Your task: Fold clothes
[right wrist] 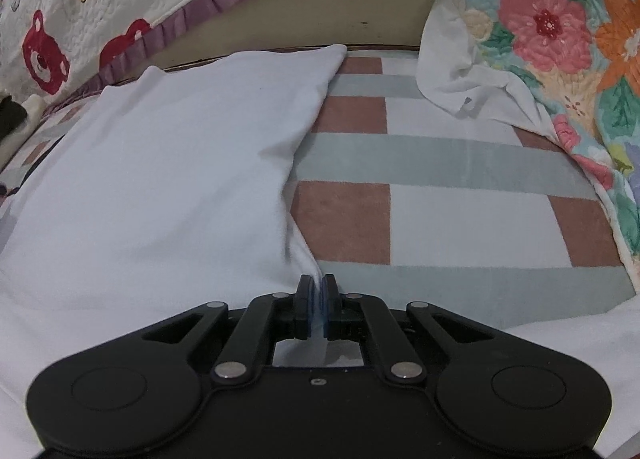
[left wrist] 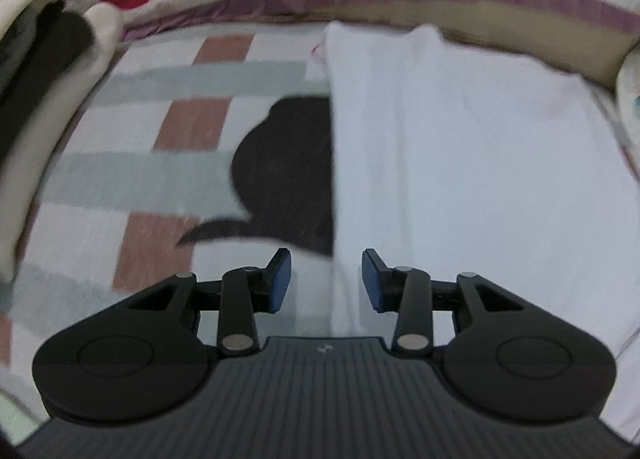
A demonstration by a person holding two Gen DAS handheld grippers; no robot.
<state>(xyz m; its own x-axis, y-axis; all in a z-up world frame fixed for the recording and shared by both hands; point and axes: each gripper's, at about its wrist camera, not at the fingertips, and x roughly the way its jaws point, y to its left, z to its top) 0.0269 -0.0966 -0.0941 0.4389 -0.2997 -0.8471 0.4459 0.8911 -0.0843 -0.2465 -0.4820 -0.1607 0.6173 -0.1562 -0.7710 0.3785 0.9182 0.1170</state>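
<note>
A white garment (left wrist: 472, 163) lies flat on the checked blanket, partly folded lengthwise; a black printed shape (left wrist: 288, 175) shows at its left edge. My left gripper (left wrist: 326, 279) hovers open just above the garment's near left edge, nothing between its blue pads. In the right wrist view the same white garment (right wrist: 168, 179) stretches away to the left. My right gripper (right wrist: 318, 303) is shut on a pinch of the garment's near right edge, and cloth runs up into the jaws.
A checked blanket (right wrist: 460, 219) of pink, grey and white covers the surface. A floral quilt (right wrist: 560, 39) is bunched at the right. A bear-print quilt with purple trim (right wrist: 80, 19) lies along the back. Dark and cream clothes (left wrist: 40, 59) are stacked at far left.
</note>
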